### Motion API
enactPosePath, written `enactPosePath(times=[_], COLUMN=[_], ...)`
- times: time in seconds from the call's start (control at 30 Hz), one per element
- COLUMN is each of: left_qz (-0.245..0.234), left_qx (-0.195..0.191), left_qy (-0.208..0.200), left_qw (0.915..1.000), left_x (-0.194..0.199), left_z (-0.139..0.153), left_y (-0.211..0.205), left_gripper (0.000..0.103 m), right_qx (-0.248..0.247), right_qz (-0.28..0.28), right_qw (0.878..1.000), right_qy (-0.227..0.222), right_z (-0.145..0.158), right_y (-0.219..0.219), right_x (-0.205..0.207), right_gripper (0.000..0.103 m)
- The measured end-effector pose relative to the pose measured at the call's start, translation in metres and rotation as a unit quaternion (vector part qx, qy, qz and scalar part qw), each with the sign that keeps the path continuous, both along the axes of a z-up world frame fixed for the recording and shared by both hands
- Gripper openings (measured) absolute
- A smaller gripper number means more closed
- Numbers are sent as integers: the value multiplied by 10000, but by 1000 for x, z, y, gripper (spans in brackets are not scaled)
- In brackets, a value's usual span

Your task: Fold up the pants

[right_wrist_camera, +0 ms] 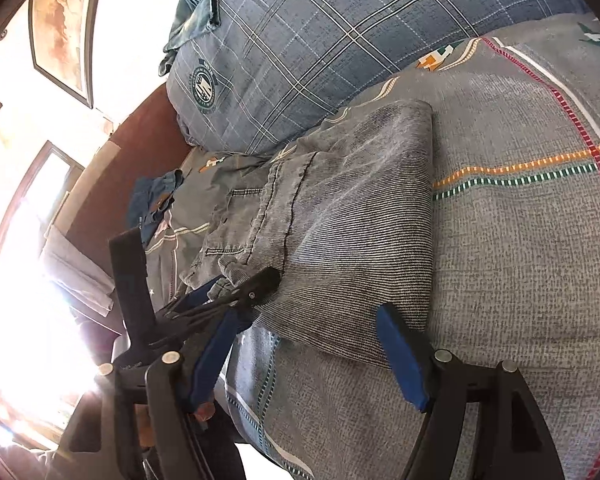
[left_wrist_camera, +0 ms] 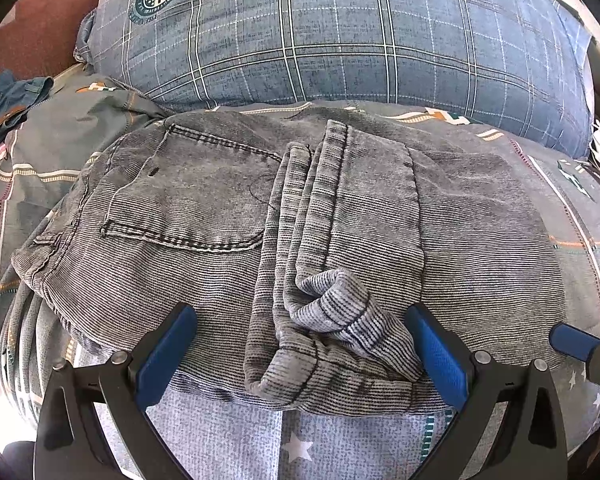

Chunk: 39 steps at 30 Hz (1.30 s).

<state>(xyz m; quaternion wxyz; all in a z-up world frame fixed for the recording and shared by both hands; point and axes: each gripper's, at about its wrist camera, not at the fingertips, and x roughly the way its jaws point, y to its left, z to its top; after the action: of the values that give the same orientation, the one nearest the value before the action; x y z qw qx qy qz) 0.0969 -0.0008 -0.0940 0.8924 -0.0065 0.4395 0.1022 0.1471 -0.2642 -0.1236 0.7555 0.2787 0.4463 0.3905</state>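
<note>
Grey corduroy pants (left_wrist_camera: 204,216) lie folded on a patterned grey bedspread (left_wrist_camera: 580,216), the legs doubled back over the seat, their cuffs (left_wrist_camera: 332,304) bunched near the front edge. My left gripper (left_wrist_camera: 300,320) is open, its blue fingers either side of the cuffs, holding nothing. The right gripper's blue finger (left_wrist_camera: 572,342) shows at the right edge. In the right wrist view the pants (right_wrist_camera: 352,216) lie ahead, my right gripper (right_wrist_camera: 304,328) is open at their near folded edge, and the left gripper (right_wrist_camera: 236,296) sits by the cuffs.
A large blue plaid pillow (left_wrist_camera: 340,32) lies behind the pants. A blue denim garment (left_wrist_camera: 8,104) lies at the far left of the bed. A dark red headboard (right_wrist_camera: 140,132), a framed picture (right_wrist_camera: 60,28) and a bright window lie to the left.
</note>
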Motion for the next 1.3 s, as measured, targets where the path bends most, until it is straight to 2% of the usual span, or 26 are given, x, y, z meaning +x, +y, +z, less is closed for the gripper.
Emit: enactPosePath(times=[0.13,0.27,0.37,0.43,0.47,0.5,0.53,0.6,0.7,0.77,0.87,0.9,0.93,0.97,1.03,1.13,1.2,1.23,1.3], left_qz=[-43,-93,-100,-137,-152,-188,-235,-351,-210,-20,405,650,771,940,1089,1021,1045,1055,1090], left_qx=[-5,22,29,25,14,-20,-88,-355,-716,-701,-400,-380,-508,-794,-1079,-794,-785,-774,-752], left_qy=[-126,-259,-327,-351,-334,-256,-167,-221,-877,-1122,-1007,-699,-505,-317,-96,-141,-43,-41,-25], left_qw=[9999,9996,9994,9993,9993,9995,9995,9985,9933,9912,9933,9947,9944,9919,9881,9915,9914,9914,9912], left_x=[-4,-7,-10,-11,-12,-11,-10,-13,-21,-17,4,13,16,19,22,26,28,28,28], left_z=[0,-1,-2,-1,0,2,4,18,59,74,69,56,45,32,20,24,21,20,18], left_y=[1,1,1,1,1,2,3,11,38,58,93,108,118,131,140,134,131,131,131], left_gripper=[103,103,103,103,103,103,103,103,103,103,103,103,103,103,103,103,103,103,103], right_qx=[-164,-265,-401,-545,-691,-889,-811,-934,-1085,-1289,-1823,-2066,-2388,-2548,-2901,-3269,-3337,-3522,-3680], right_qz=[27,-58,-65,-87,-162,-189,-249,-239,-88,53,348,480,677,820,1152,1388,1457,1475,1485], right_qw=[9993,9995,9991,9982,9961,9893,9890,9897,9927,9914,9826,9772,9687,9634,9500,9347,9313,9242,9173], right_qy=[349,181,109,244,521,1139,1215,1058,511,225,0,-58,-105,-116,-59,-130,59,-113,-328], right_z=[11,45,60,50,36,9,6,31,77,100,110,108,102,97,80,59,40,37,35], right_y=[0,-3,7,14,17,22,20,23,43,68,119,139,163,177,215,246,258,263,265], right_x=[9,28,61,80,91,104,105,107,118,136,170,185,199,207,225,235,240,239,233], right_gripper=[75,75,75,75,75,75,73,73,73,73,73,73,71,70,47,46,44,21,17])
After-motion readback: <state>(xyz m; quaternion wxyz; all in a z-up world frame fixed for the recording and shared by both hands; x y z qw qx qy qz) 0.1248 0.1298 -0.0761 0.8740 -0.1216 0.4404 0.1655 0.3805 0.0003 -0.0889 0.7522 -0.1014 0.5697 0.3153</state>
